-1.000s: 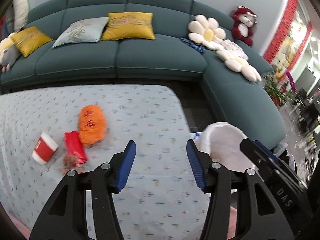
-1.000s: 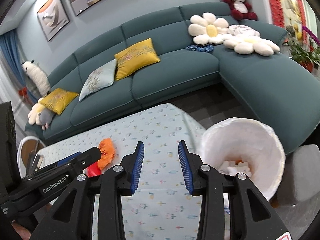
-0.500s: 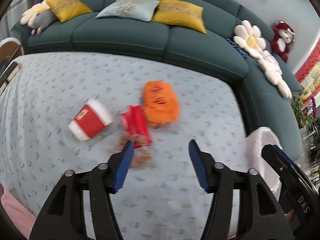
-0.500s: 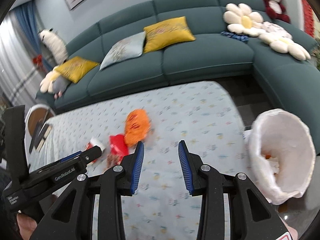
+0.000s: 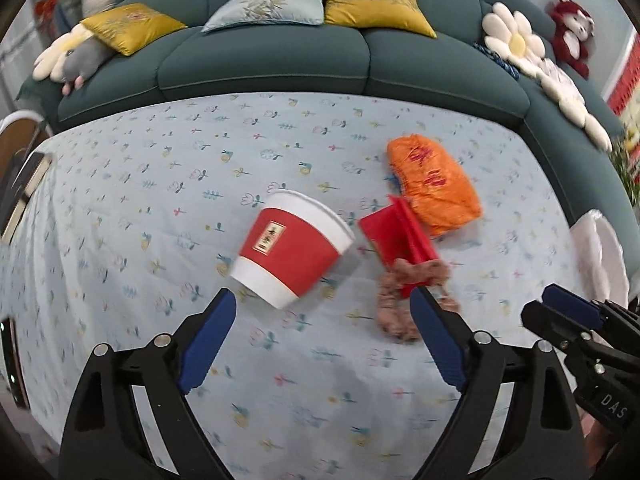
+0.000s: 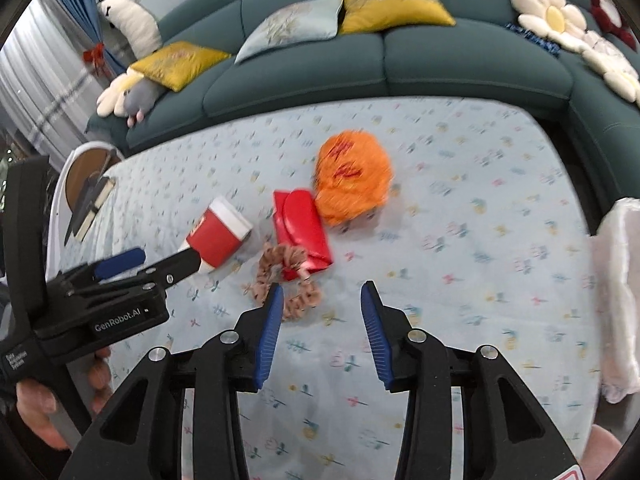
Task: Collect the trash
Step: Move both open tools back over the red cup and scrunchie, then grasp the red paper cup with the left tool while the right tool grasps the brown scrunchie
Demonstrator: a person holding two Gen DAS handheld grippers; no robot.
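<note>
Your left gripper (image 5: 322, 322) is opening wide, nothing between its jaws, just short of the tipped cup (image 5: 294, 248) (red wrapper (image 5: 396, 236) and orange bag (image 5: 434, 184) lie right). Your right gripper (image 6: 320, 320) is opening too, empty, beside the scrunchie (image 6: 280, 272).

Both grippers, left gripper (image 5: 323, 308) and right gripper (image 6: 321, 294), have black frames, blue ribbed pads, silver screws; white lettering, perhaps "GenRobot.AI".
</note>
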